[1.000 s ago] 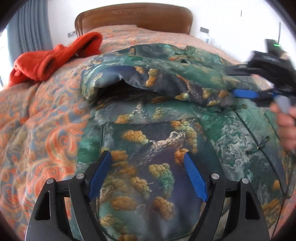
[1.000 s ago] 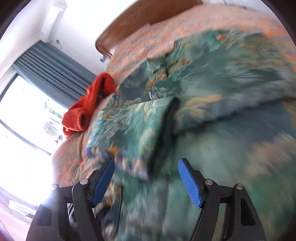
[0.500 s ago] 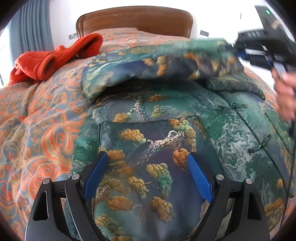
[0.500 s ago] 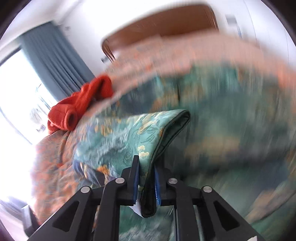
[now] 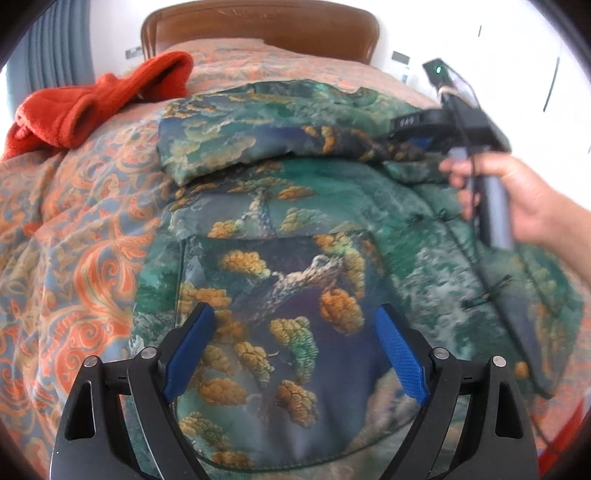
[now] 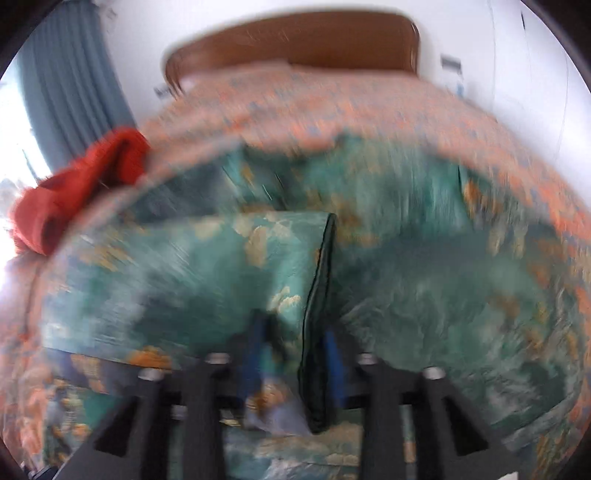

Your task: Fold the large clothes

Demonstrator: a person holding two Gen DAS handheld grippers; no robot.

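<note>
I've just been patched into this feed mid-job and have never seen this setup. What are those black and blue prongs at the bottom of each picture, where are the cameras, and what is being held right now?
There is no robot arm. A person holds a hand-operated gripper in each hand, and each one carries a fisheye camera looking forward along its two blue-padded fingers.

In the left wrist view, the left gripper is open, above a green tree-print jacket spread on a bed with an orange patterned bedspread. A red garment lies near the wooden headboard. The person's right hand shows at the right edge, holding the other tool.

The right wrist view is blurred by motion. The right gripper appears shut on a folded sleeve of the jacket, whose dark-trimmed cuff sits between the pads.
</note>
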